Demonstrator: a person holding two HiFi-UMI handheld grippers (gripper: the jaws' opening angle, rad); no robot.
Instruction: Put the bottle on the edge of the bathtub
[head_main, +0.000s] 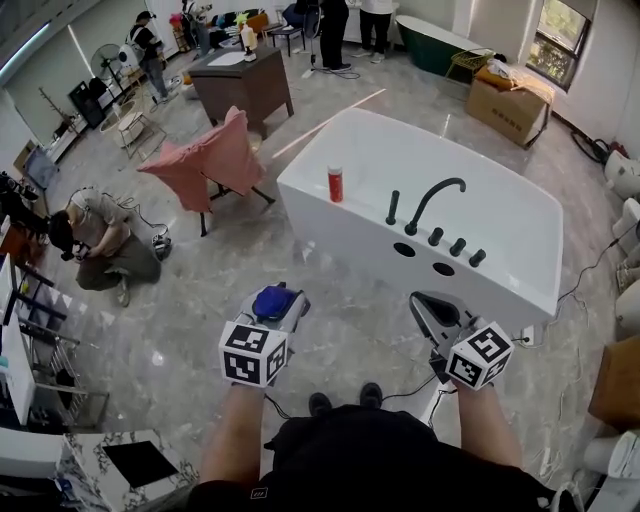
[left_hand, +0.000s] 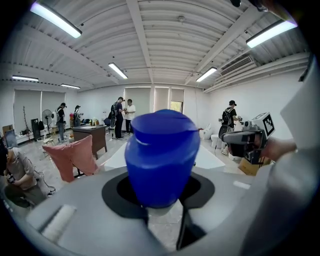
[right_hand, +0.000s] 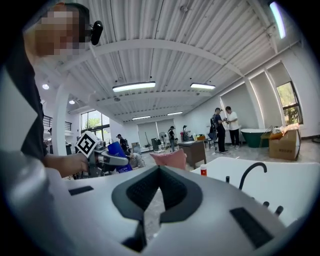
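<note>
Far to the left, a pink cloth (head_main: 205, 160) hangs limp over a chair, well clear of the work. The left tongs (head_main: 277, 305) are clamped on the blue bottle (left_hand: 161, 155), whose rounded body sits in the dark hollow of the pads. It is carried low in front of the person over the floor (head_main: 180, 330) and is not yet at the tub. The bottle looks like smooth, glossy plastic, bulging in the middle and narrowing towards the pads, so I judge it could slip or swivel if the grip slackens in transit. The hold should stay firm and the bottle upright. It should then be lowered until its base rests flat on the rim before the tongs let go. A small red bottle (head_main: 335, 184) already stands on the left edge of the white bathtub (head_main: 500, 215), so a bare stretch beside it is probably the safest target. The tub is a hard, shiny rectangular shell with a broad flat rim. A curved black faucet (head_main: 432, 200) and a row of dark knobs take up the near side, which is best avoided. On the right, the right tongs (head_main: 432, 312) are together with nothing between them.
</note>
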